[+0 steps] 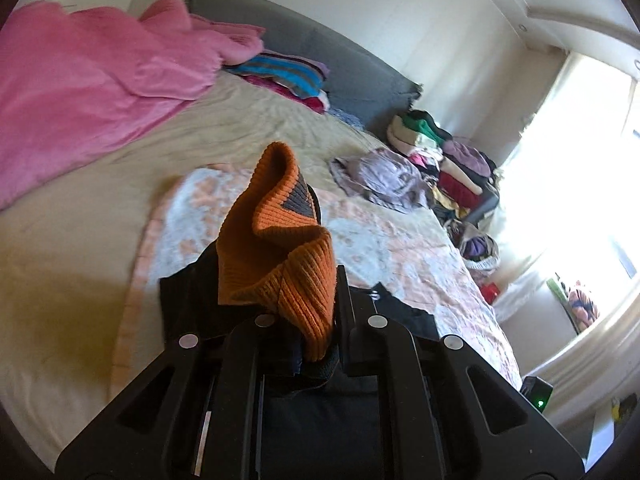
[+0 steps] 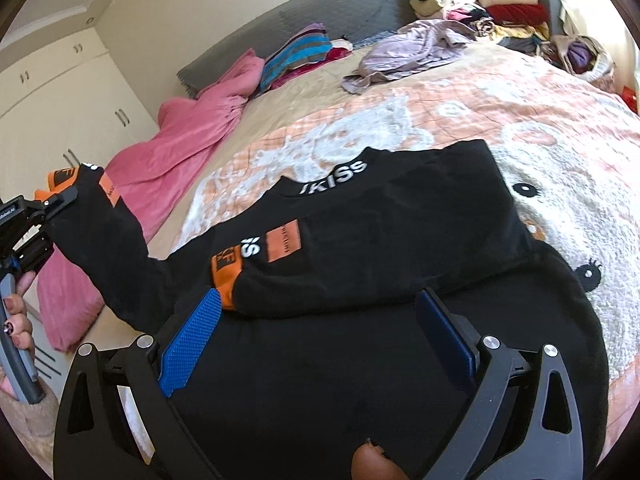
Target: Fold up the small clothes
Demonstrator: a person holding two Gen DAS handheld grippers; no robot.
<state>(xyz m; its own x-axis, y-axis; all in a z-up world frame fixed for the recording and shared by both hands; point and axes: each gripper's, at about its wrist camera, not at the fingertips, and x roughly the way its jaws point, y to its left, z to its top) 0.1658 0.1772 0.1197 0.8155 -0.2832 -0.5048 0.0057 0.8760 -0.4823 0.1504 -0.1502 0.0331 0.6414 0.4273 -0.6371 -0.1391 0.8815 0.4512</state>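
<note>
Left fingers (image 1: pixel 316 320): pressing together on the orange ribbed cuff (image 1: pixel 280 248) of the black sweater's sleeve, which is bunching up and standing out past the tips.
Left gripper from the other side (image 2: pixel 60 196): holding that cuff up off the bed, with the sleeve (image 2: pixel 120 248) hanging in a slope down to the garment's body; a hand (image 2: pixel 18 320) is gripping its handle.
Right fingers (image 2: pixel 320 332): standing wide apart, blue pads (image 2: pixel 192 336) facing each other, nothing pinched between them.
Black sweater (image 2: pixel 380 208): lying spread on the bed just ahead of and beneath the right fingers, its other orange cuff (image 2: pixel 226 276) folded across the chest and sitting just beside the left-hand blue pad; white lettering is showing at the collar.
Under the sweater: a peach and white patterned blanket (image 2: pixel 520 128) over a beige sheet (image 1: pixel 240 120).
Further out: a pink duvet (image 1: pixel 80 80) is heaping near the grey headboard (image 1: pixel 340 60), a lilac garment (image 2: pixel 420 44) lying crumpled, a clothes pile (image 2: pixel 500 4) sitting beyond it.
</note>
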